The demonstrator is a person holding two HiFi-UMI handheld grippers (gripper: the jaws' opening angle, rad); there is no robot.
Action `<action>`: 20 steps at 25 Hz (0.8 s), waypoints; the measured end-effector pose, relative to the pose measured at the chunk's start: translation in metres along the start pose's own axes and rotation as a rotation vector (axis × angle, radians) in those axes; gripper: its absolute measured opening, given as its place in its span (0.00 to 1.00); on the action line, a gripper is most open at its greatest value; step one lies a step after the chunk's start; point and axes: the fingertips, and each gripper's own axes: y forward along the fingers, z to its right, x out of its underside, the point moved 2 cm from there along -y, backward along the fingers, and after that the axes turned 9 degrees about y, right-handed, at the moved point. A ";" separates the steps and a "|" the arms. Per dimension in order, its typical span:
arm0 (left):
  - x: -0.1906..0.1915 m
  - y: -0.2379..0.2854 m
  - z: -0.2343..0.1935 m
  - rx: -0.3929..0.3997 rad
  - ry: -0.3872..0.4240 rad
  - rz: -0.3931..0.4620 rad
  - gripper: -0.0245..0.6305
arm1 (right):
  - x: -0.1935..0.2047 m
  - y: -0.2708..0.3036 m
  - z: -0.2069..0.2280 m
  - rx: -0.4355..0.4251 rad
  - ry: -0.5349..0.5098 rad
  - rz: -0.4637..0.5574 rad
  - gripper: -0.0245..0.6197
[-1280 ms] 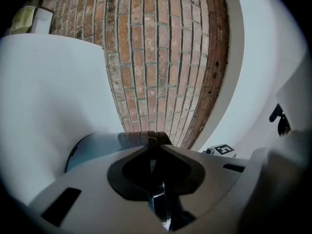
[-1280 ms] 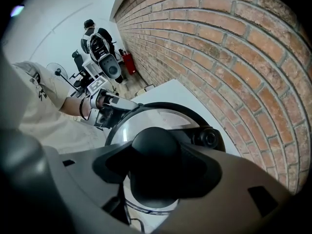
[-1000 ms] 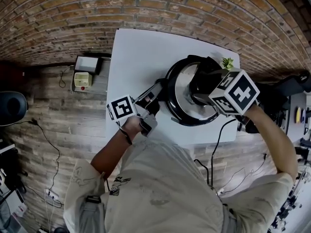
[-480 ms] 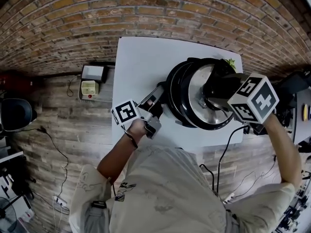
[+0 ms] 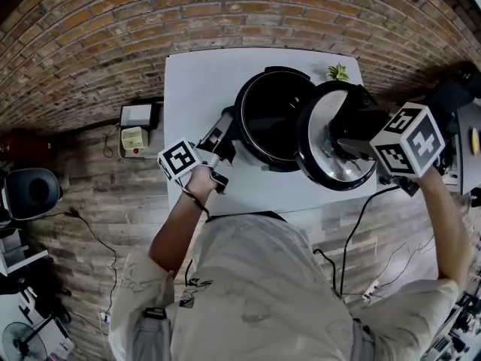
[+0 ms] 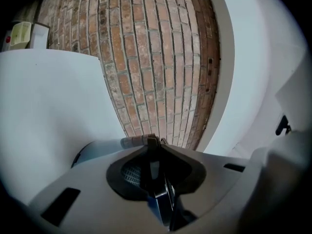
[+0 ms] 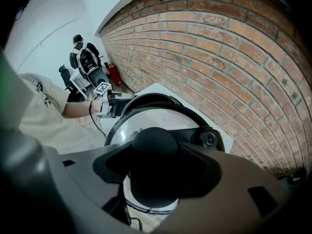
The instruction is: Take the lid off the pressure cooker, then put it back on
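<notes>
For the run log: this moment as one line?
lid: off, right of pot | right gripper: shut on lid knob | left gripper: on pot handle, jaws just opening | pot: open

Glossy polished metal on lid (image 5: 322, 145), w/ black matt rim; its knob (image 7: 155, 145) looks matt black plastic. Inside of pressure cooker (image 5: 270, 115) dark, slight sheen. Right gripper (image 7: 155, 167) shell: grey matt plastic. Table (image 5: 199, 81) smooth matt white. Far brick wall (image 5: 113, 21) rough. Shirt (image 5: 255, 292): beige cloth.

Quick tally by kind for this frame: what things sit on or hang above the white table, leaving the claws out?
Cooker pot: 1
Lid: 1
Small green plant: 1
Total: 3
</notes>
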 end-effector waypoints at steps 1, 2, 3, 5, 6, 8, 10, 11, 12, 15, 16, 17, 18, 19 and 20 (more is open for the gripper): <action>0.000 0.000 0.001 0.008 -0.016 0.010 0.16 | 0.009 -0.003 0.002 0.005 0.017 0.001 0.49; 0.000 0.000 0.002 0.016 -0.029 0.021 0.16 | 0.018 -0.006 0.005 0.009 0.034 0.003 0.49; 0.000 0.000 0.003 0.018 -0.035 0.030 0.16 | 0.027 -0.010 0.007 0.013 0.049 0.005 0.49; 0.000 -0.001 0.001 0.013 -0.031 0.041 0.16 | 0.045 -0.016 0.013 0.018 0.080 0.009 0.49; 0.000 -0.001 0.001 0.015 -0.039 0.044 0.16 | 0.054 -0.019 0.015 0.021 0.096 0.010 0.49; 0.001 0.000 0.001 0.025 -0.054 0.044 0.16 | 0.071 -0.023 0.019 0.027 0.125 0.010 0.49; 0.000 0.001 0.002 0.033 -0.052 0.042 0.16 | 0.088 -0.025 0.023 0.034 0.150 0.004 0.49; 0.000 0.001 0.003 0.036 -0.050 0.044 0.16 | 0.096 -0.025 0.024 0.037 0.160 0.000 0.49; 0.000 0.001 0.003 0.036 -0.048 0.047 0.16 | 0.104 -0.024 0.025 0.038 0.171 -0.006 0.49; -0.001 0.000 0.002 0.033 -0.042 0.054 0.16 | 0.124 -0.023 0.028 0.037 0.201 -0.017 0.49; -0.001 0.000 0.003 0.031 -0.042 0.055 0.16 | 0.128 -0.022 0.029 0.040 0.205 -0.019 0.49; -0.001 0.000 0.003 0.030 -0.043 0.055 0.16 | 0.132 -0.021 0.029 0.045 0.205 -0.022 0.49; -0.001 0.000 0.003 0.030 -0.045 0.056 0.16 | 0.136 -0.019 0.029 0.052 0.200 -0.026 0.49; -0.001 0.001 0.004 0.030 -0.046 0.055 0.16 | 0.139 -0.017 0.029 0.058 0.192 -0.031 0.49; -0.001 0.000 0.004 0.029 -0.044 0.054 0.16 | 0.141 -0.014 0.029 0.064 0.183 -0.037 0.49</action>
